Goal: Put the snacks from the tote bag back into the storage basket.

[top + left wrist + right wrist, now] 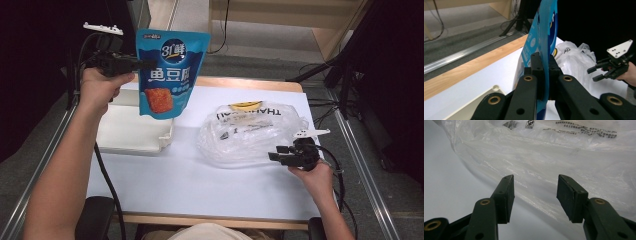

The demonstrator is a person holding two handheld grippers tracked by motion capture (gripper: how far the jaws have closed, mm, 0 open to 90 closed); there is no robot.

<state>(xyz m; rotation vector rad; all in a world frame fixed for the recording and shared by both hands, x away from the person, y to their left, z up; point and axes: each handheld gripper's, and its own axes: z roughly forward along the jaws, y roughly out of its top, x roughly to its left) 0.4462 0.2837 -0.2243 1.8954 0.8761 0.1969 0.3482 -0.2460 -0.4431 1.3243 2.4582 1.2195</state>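
High view has the left gripper [142,64] clamped on a blue snack pouch [167,75] held aloft — the right gripper [276,153], jaws parted and empty, sits beside a clear plastic bag [245,132] on the worktop [200,185].

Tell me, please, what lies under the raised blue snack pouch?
Under the blue snack pouch lies a white tray on the table; the pouch covers part of the tray's far edge.
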